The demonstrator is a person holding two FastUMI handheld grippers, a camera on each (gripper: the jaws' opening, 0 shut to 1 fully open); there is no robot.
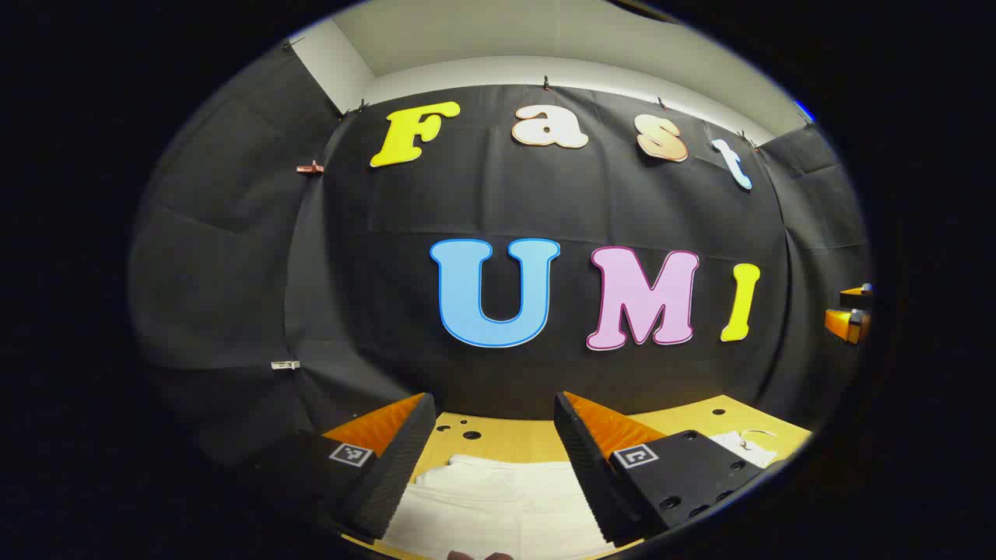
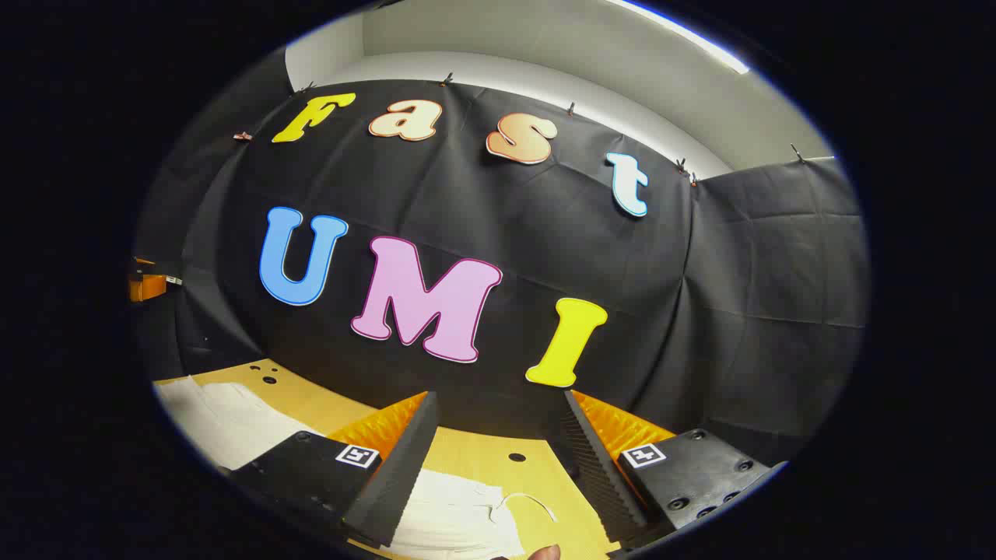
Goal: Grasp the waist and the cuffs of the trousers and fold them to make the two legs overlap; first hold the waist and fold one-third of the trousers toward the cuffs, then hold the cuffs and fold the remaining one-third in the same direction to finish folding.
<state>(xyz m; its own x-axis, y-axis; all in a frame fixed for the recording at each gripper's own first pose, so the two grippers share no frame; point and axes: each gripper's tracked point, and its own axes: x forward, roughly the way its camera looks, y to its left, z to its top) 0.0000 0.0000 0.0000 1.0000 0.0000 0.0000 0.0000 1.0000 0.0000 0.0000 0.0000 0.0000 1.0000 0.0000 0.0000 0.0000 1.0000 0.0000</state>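
Both grippers' jaws stand apart, holding nothing. The left gripper (image 1: 494,459) hovers over the white trousers (image 1: 498,505), which lie flat on the wooden table (image 1: 506,435) near its front edge. The right gripper (image 2: 498,467) hangs above the cloth's end with the drawstring (image 2: 525,502). No fold looks started; next, each should probably descend and pinch an end for the leg-overlap fold.

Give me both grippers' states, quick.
Left gripper: open, above the white trousers, holding nothing.
Right gripper: open, above the trousers' end with the drawstring, holding nothing.
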